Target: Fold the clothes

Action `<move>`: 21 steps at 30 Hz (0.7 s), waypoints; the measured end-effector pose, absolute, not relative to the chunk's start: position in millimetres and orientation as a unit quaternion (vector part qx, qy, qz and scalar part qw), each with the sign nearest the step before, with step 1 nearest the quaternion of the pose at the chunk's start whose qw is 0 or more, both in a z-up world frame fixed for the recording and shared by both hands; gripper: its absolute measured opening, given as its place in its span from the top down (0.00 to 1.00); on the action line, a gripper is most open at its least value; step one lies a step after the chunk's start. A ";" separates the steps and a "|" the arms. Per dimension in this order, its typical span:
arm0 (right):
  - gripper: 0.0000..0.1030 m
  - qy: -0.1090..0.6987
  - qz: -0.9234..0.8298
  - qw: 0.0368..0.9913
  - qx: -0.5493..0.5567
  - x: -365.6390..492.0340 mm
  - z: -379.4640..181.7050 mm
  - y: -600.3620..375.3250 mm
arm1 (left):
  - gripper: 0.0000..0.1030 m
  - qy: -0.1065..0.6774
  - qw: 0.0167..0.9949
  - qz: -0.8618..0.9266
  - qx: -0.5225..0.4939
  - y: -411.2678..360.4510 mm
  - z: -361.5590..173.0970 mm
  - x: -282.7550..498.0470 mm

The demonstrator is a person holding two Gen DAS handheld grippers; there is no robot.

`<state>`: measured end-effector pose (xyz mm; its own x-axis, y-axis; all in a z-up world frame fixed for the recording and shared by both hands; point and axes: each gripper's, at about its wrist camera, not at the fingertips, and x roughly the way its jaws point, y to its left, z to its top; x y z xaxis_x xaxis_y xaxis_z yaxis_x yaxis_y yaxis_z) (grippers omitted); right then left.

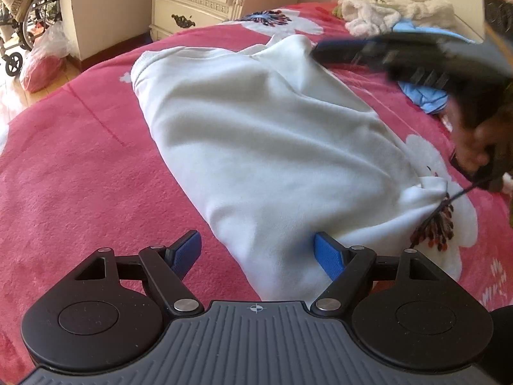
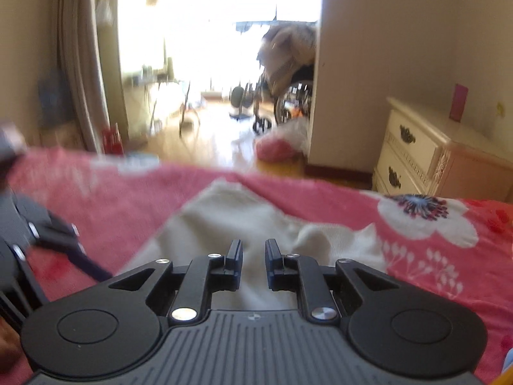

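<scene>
Left wrist view, left to right: plastic bag [image 1: 45, 61] on the floor, cream dresser [image 1: 195, 0] behind the bed. White garment [image 1: 256, 147] lay lengthwise on the pink flowered bedspread [image 1: 80, 166], loosely folded. Left hand-held gripper [image 1: 258, 253] stood wide, its right blue pad against the garment's near edge, its left pad over bare bedspread; nothing clamped. At right, the right hand-held gripper [image 1: 323, 52], blurred, reached the garment's far end, a person's hand [image 1: 471, 147] on its handle. Fluffy white clothes [image 1: 391, 9] and a blue item [image 1: 423, 96] lay beyond.

Right wrist view: right hand-held gripper [image 2: 253, 250] narrow, a small gap showing, nothing between the pads; garment [image 2: 224, 221] beneath. Wheelchair [image 2: 288, 96] in the doorway.
</scene>
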<state>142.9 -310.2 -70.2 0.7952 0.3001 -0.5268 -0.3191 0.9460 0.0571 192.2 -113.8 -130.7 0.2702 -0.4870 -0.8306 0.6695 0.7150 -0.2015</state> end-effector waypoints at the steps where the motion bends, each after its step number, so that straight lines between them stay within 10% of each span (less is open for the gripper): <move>1: 0.85 0.263 0.160 0.951 0.012 141.6 -64.9 -321.2 | 0.24 0.482 0.791 -0.365 0.095 -114.0 -130.9 192.4; 6: 0.84 0.274 0.089 0.948 0.137 160.1 -66.7 -381.9 | 0.24 0.486 0.789 -0.363 0.092 -114.4 -132.1 192.6; 21: 0.83 0.411 0.112 0.902 0.068 217.6 -129.6 -374.9 | 0.23 0.494 0.785 -0.362 0.092 -116.1 -136.1 192.8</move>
<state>217.6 -374.9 -129.6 0.6365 0.2585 -0.7267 -0.1467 0.9655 0.2150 192.8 -116.1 -136.1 0.2492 -0.4783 -0.8421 0.6596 0.7205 -0.2141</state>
